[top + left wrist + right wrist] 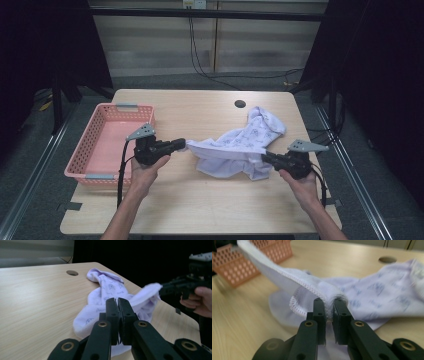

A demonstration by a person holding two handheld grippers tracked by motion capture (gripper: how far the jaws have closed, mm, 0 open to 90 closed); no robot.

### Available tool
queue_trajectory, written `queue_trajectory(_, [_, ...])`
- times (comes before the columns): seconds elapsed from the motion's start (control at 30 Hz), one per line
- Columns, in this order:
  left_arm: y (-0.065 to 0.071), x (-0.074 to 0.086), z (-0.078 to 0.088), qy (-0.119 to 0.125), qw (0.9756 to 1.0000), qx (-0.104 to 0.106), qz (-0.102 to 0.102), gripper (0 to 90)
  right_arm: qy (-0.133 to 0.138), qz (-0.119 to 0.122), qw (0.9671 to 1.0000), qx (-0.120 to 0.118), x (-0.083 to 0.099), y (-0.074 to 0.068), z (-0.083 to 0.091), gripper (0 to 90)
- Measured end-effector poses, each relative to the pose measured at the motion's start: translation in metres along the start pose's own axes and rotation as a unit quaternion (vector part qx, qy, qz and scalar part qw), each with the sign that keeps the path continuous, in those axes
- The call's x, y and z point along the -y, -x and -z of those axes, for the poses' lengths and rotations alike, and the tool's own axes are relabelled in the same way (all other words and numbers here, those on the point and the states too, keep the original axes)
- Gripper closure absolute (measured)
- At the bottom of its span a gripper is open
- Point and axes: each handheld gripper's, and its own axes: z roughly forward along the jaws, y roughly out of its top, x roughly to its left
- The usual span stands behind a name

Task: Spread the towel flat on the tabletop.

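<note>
We are pinching the soft, light garment point(239, 147) by its hems, left tongs point(184, 144) and right tongs point(265, 157) both clamped on cloth above the desk point(200, 200).

Recording lab or test studio, not home. Light wooden table point(200, 200) with round cable hole point(240, 104) near far edge, standing on grey carpet floor point(30, 175). Black curtains point(385, 75) closing off left and right sides. Metal rails point(40, 150) on floor along both sides of table. Black cables point(200, 65) hanging from wall socket point(194, 4) behind, trailing over floor. Pale panelled wall point(160, 45) at back.
</note>
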Motion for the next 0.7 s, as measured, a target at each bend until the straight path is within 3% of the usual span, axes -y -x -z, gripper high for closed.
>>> queue_trajectory(0.13, [0.008,-0.01,0.001,0.01,0.9999,0.009,-0.01,88.1,0.041,-0.001,0.9991,0.007,-0.027,0.008,0.014,82.4])
queue_trajectory(0.3, [0.014,-0.031,-0.003,0.02,0.9995,0.009,-0.022,88.2,0.06,0.016,0.9979,0.022,-0.062,0.012,0.029,82.4])
queue_trajectory(0.33, [0.014,-0.039,-0.005,0.024,0.9994,0.007,-0.024,88.2,0.062,0.021,0.9976,0.022,-0.068,0.014,0.03,82.4])
queue_trajectory(0.37, [0.014,-0.046,-0.006,0.027,0.9992,0.004,-0.028,88.3,0.071,0.024,0.9969,0.026,-0.085,0.019,0.034,82.8])
queue_trajectory(0.43, [0.015,-0.061,-0.01,0.031,0.999,0.0,-0.031,88.3,0.073,0.024,0.9967,0.029,-0.09,0.021,0.035,82.8])
queue_trajectory(0.5, [0.015,-0.076,-0.012,0.034,0.9987,-0.005,-0.038,88.4,0.089,0.028,0.9952,0.029,-0.112,0.027,0.04,82.9])
queue_trajectory(0.57, [0.014,-0.09,-0.013,0.044,0.9981,-0.006,-0.043,88.4,0.091,0.031,0.9949,0.03,-0.117,0.028,0.041,82.8])
queue_trajectory(0.63, [0.015,-0.104,-0.013,0.048,0.9976,-0.01,-0.05,88.5,0.099,0.034,0.994,0.033,-0.137,0.034,0.045,82.8])
queue_trajectory(0.7, [0.016,-0.122,-0.014,0.056,0.9966,-0.014,-0.058,88.5,0.102,0.037,0.9935,0.035,-0.144,0.036,0.048,82.8])
